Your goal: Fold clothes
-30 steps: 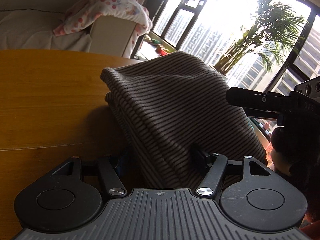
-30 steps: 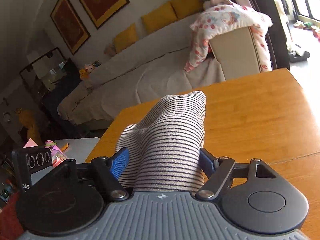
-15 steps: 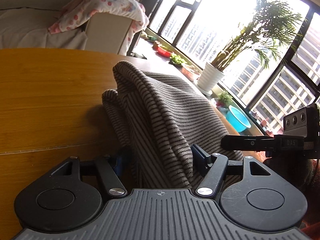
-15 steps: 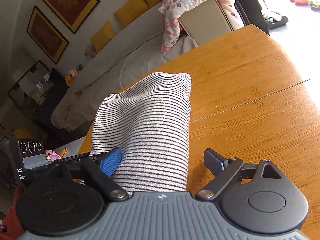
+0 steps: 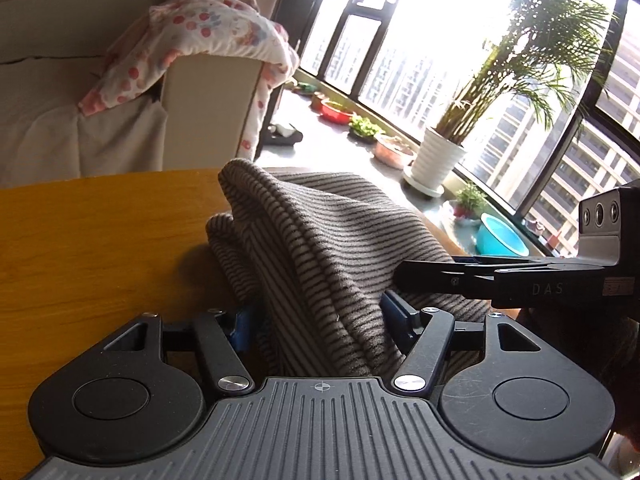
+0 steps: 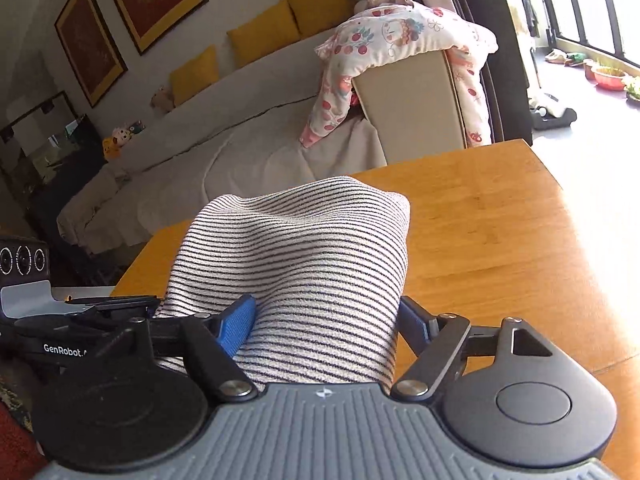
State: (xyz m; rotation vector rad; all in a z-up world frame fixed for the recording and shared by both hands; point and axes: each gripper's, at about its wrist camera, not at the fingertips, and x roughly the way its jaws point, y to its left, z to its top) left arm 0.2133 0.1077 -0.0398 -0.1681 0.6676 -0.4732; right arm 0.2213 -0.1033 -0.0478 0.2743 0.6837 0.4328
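Mid-fold step: both grippers carry the grey-and-black striped knit garment [image 5: 320, 248], bunched into a thick wad and lifted partly off the orange-brown wooden table [image 5: 92, 240]; its far end droops onto the tabletop.

Left gripper [image 5: 320, 320]: jaws partly spread, blue pads pressed on both sides of the bunched fabric, so it has hold of the garment.

Right gripper [image 6: 326, 320]: jaws closing right now with the garment between them; the left blue pad [image 6: 236, 328] presses into the cloth, the right pad sits at the cloth edge. Looks like a grip.

Next move, my guess: lay the wad down flat on the table, then let go with both jaws without dragging the fold open. Thick bundle, may spring back.

Writing: "DAS" on the right gripper's side in the left view; "GenRobot." on the left gripper's side in the right view. Nothing else readable.
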